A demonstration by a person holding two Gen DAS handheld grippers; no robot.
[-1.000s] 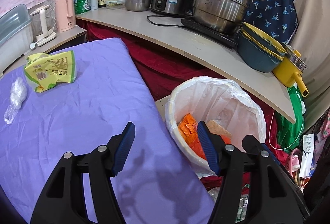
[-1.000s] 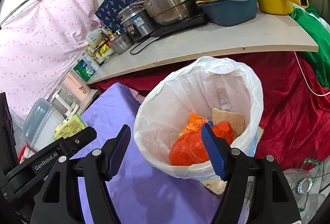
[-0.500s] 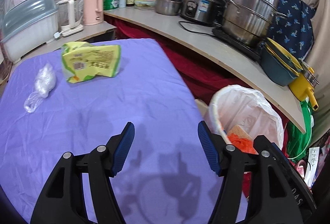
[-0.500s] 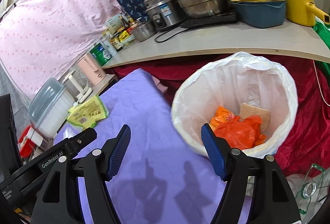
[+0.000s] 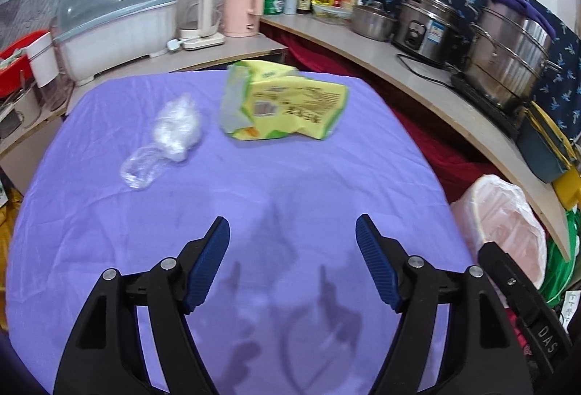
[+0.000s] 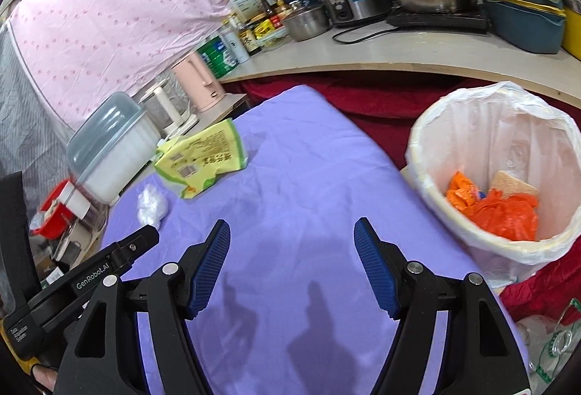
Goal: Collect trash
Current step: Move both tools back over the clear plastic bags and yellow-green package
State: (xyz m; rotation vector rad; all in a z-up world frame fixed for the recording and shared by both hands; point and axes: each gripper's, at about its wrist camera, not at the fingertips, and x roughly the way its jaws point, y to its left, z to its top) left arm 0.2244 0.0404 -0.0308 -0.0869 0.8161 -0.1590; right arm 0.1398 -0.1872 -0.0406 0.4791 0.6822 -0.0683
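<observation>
A crumpled yellow-green wrapper [image 5: 283, 104] lies at the far side of the purple-covered table [image 5: 254, 198]; it also shows in the right wrist view [image 6: 203, 158]. A clear crumpled plastic bag [image 5: 167, 140] lies to its left, also seen in the right wrist view [image 6: 151, 205]. A white-lined trash bin [image 6: 497, 169] stands right of the table with orange trash and a brown piece inside; its rim shows in the left wrist view [image 5: 501, 209]. My left gripper [image 5: 292, 231] is open and empty over the table's near middle. My right gripper [image 6: 292, 231] is open and empty, left of the bin.
A curved counter [image 5: 417, 68] behind holds a rice cooker [image 5: 425, 24], steel pots [image 5: 508, 46], bottles and a pink kettle [image 5: 241, 4]. A lidded plastic box [image 5: 116, 20] stands at the far left. Red cloth [image 6: 381, 97] hangs between table and counter.
Both grippers have swung left, away from the bin and toward the table. The wrapper and plastic bag now sit nearer the middle of both views. Both jaws stayed open.
</observation>
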